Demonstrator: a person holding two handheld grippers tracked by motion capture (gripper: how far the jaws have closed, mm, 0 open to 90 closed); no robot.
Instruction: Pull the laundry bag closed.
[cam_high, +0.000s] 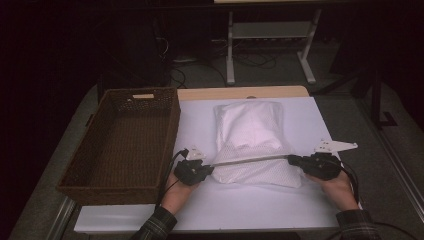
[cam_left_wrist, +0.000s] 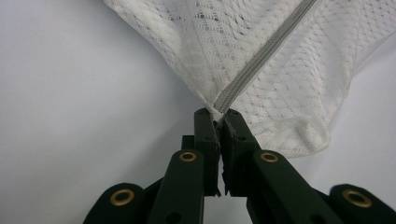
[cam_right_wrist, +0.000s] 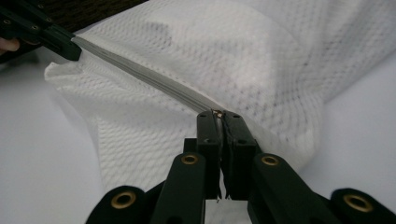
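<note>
A white mesh zip bag (cam_high: 260, 174) lies on the white table, pulled over the near part of a white pillow (cam_high: 248, 122). Its grey zipper (cam_high: 250, 160) runs taut between my two grippers. My left gripper (cam_high: 212, 166) is shut on the bag's left corner at the zipper's end (cam_left_wrist: 220, 113). My right gripper (cam_high: 290, 158) is shut at the zipper's right end, where a small brass piece of the slider shows between its tips (cam_right_wrist: 219, 114). In the right gripper view the closed zipper (cam_right_wrist: 140, 74) leads away to the left gripper (cam_right_wrist: 46, 35).
A large brown wicker basket (cam_high: 107, 192) stands at the table's left, close beside the left hand. The white table top (cam_high: 200, 207) stretches in front of the bag. A wooden edge (cam_high: 240, 92) and desk legs lie beyond.
</note>
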